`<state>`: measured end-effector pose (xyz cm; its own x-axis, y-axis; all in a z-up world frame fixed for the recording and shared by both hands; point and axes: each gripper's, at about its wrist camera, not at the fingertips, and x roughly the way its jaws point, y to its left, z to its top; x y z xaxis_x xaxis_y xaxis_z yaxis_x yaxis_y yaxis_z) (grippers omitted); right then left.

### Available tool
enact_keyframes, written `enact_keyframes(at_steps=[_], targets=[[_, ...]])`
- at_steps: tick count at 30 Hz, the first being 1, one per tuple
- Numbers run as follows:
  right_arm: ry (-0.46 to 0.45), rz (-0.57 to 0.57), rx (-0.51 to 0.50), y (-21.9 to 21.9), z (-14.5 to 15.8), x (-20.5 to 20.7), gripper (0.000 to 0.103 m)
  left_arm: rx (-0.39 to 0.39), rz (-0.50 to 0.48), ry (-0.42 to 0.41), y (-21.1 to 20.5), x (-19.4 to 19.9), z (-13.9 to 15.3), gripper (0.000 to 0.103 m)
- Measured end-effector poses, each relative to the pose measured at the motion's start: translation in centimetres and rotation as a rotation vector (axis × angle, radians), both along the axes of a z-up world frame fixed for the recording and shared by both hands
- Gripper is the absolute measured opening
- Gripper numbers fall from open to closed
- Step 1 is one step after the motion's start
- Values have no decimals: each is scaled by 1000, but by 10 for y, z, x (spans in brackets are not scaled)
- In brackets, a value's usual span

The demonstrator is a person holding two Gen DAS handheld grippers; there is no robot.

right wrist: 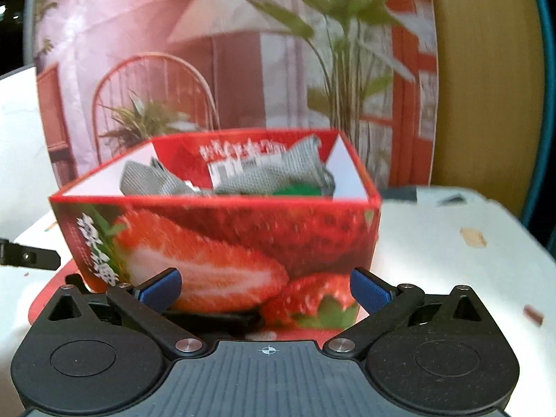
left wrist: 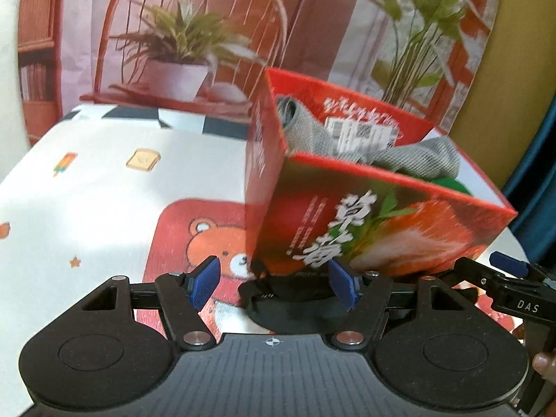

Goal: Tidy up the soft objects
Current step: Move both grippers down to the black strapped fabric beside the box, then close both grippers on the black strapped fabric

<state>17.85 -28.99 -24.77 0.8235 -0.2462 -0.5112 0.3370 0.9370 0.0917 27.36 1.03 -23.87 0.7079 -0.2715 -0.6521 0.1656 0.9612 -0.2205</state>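
Note:
A red strawberry-print box (left wrist: pixel 382 229) stands on the table and holds grey socks (left wrist: pixel 427 160) with a paper label, plus something green (left wrist: pixel 451 184). My left gripper (left wrist: pixel 274 285) is open just in front of the box's near corner. A black soft item (left wrist: pixel 288 302) lies on the mat low between its blue pads (left wrist: pixel 205 285), which do not press on it. The right wrist view shows the box (right wrist: pixel 222 239) head-on, the grey socks (right wrist: pixel 278 173) inside, and the black item (right wrist: pixel 215 316) at its foot. My right gripper (right wrist: pixel 266 290) is open close to the box front.
The box sits on a red bear-print mat (left wrist: pixel 194 236) over a white printed tablecloth (left wrist: pixel 87 191). A printed backdrop (left wrist: pixel 194 34) of a chair and plants rises behind the table. My right gripper (left wrist: pixel 507 278) shows at the right of the left wrist view, with a fingertip of the person's hand (left wrist: pixel 544 363) below it.

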Motion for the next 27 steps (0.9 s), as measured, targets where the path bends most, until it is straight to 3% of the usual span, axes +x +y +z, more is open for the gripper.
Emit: enact_keyframes(at_steps=[5, 10, 19, 23, 27], targets=[[70, -9, 48, 0, -19, 11, 102, -15, 4, 43, 3, 5, -11, 69], [121, 35, 25, 10, -31, 11, 98, -41, -6, 83, 5, 7, -19, 66], [124, 68, -15, 19, -41, -4, 97, -72, -36, 122, -1, 13, -31, 61], [124, 72, -18, 19, -42, -3, 97, -68, -52, 117, -6, 11, -33, 51], [120, 75, -17, 18, -43, -3, 96, -35, -43, 91, -4, 5, -32, 26]])
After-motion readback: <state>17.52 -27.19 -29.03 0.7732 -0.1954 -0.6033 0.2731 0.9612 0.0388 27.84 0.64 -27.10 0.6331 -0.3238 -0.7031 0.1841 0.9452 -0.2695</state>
